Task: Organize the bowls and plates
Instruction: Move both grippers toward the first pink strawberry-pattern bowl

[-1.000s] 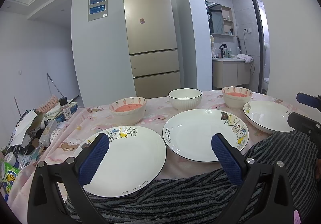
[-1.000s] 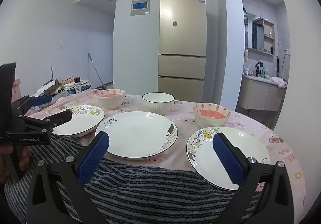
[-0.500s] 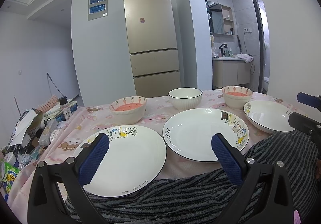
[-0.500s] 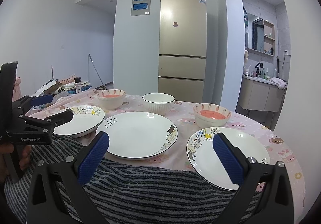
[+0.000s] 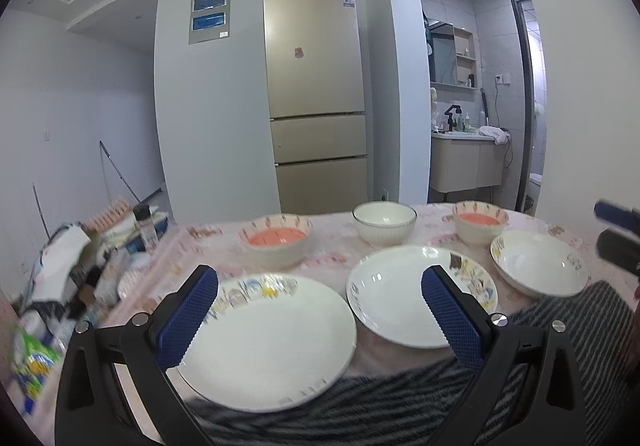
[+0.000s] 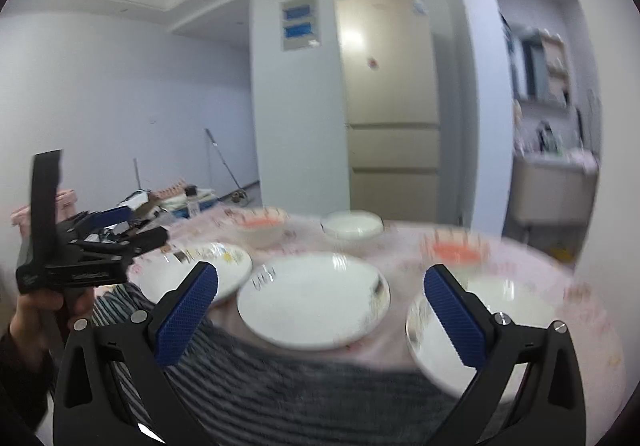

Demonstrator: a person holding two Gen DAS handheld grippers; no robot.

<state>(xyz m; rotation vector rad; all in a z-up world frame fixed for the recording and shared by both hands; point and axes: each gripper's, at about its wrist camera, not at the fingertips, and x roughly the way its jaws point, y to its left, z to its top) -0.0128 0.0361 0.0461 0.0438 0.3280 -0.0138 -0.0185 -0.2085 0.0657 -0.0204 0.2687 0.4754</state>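
Both tools empty, jaws spread wide: left gripper (image 5: 320,310) hangs over the left plate (image 5: 276,342), right gripper (image 6: 320,310) above the table's near edge w/ the right plate (image 6: 500,322) under its right finger. Middle plate (image 5: 416,294) sits between those two. Behind: two orange-filled bowls (image 5: 276,240) (image 5: 478,220) flank a white bowl (image 5: 384,222) on the pink tablecloth (image 5: 332,242). Right-wrist view blurred.

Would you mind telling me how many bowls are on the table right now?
3, in a row behind the plates: a pink-lined bowl at the left, a plain white bowl in the middle, and another pink-lined bowl at the right. None looks hidden.
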